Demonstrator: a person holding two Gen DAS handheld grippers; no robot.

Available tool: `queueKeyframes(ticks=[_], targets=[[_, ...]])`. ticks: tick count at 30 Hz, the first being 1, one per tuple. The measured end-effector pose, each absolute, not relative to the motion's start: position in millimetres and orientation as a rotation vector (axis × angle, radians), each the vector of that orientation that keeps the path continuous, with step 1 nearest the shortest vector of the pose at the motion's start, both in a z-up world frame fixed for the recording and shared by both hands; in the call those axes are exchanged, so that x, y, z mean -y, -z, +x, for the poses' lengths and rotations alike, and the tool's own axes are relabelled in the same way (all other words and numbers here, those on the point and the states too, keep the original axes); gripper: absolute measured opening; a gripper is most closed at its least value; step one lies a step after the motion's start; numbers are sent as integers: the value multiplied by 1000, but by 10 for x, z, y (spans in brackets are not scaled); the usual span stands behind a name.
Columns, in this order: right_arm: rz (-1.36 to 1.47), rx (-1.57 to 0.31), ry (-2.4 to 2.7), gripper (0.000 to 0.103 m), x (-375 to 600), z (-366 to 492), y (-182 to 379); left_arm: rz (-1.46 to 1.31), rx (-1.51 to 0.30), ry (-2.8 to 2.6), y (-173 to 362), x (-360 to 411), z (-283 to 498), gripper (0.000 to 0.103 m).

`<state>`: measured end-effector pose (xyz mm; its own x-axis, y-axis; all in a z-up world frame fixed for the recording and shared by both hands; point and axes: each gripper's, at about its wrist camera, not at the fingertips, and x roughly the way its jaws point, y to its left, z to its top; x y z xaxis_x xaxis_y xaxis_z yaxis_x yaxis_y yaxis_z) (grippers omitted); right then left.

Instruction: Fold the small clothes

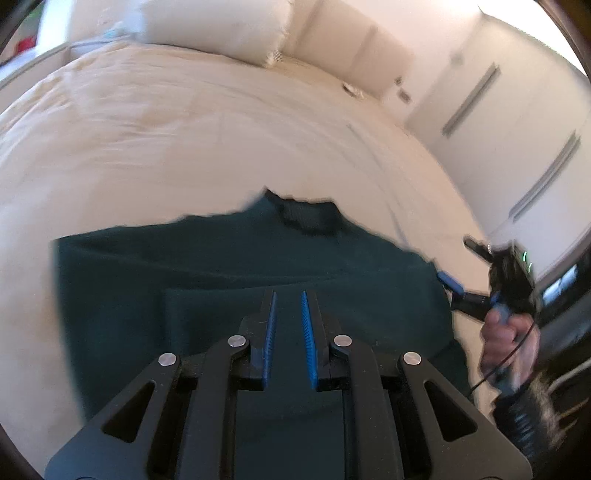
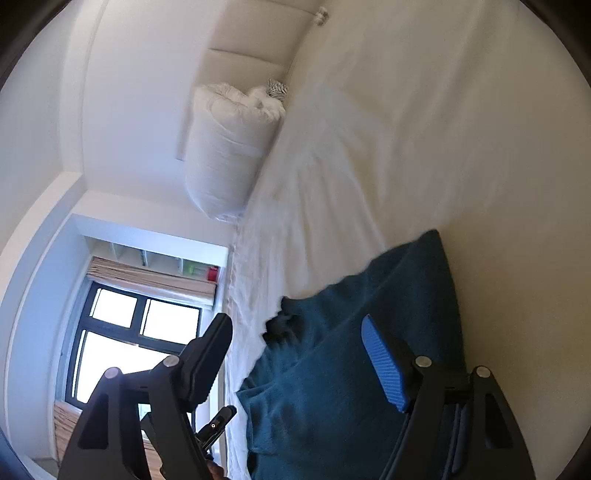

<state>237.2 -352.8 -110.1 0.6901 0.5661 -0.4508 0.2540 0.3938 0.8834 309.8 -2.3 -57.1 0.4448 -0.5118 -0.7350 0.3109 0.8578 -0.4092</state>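
Both tools [image 1: 288, 295] [image 2: 299, 328] empty, R wide.

Home bedroom. Big bed [image 1: 184, 129] with cream sheet, white pillow [image 2: 229, 147] against padded headboard [image 2: 240, 62] at its head edge. Window [image 2: 140, 332] with blind, white wardrobe doors [image 1: 517, 129] alongside.

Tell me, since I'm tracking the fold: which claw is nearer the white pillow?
Neither clearly. Both claws, left and right, hover over the teal garment, far from the pillow.
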Motion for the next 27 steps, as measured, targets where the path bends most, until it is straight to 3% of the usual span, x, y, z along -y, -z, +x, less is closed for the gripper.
queueKeyframes(ticks=[2,3,7,8,12,14,16,18,21,24,27], targets=[[1200,-840,-239,70,3582,2350,1252,-231,-1078,482,898,79,3225,13],[1194,-826,-262,62,3600,2296,1268,-263,-1075,494,988,35,3239,13],[1147,-822,-311,55,3643,2028,1253,-374,-1007,568,1093,-179,3163,13],[1130,-827,-292,56,3658,1938,1186,-361,-1008,559,1063,-209,3132,13],[1146,-705,-381,74,3589,1794,895,-320,-961,497,891,-287,3007,13],[1096,-755,-375,82,3462,1869,891,-294,-989,484,972,-251,3004,13],[1075,-887,-348,81,3353,1959,1141,-293,-979,493,1015,-268,2966,13],[1035,-901,-308,58,3350,1844,1203,-292,-971,495,993,-345,2862,13],[1045,-895,-305,61,3427,1563,1062,-251,-968,470,881,-444,2676,13],[965,-845,-267,76,3511,1135,724,-235,-941,412,675,-719,2326,13],[891,-820,-273,81,3452,709,431,-293,-905,347,514,-1130,1805,18]])
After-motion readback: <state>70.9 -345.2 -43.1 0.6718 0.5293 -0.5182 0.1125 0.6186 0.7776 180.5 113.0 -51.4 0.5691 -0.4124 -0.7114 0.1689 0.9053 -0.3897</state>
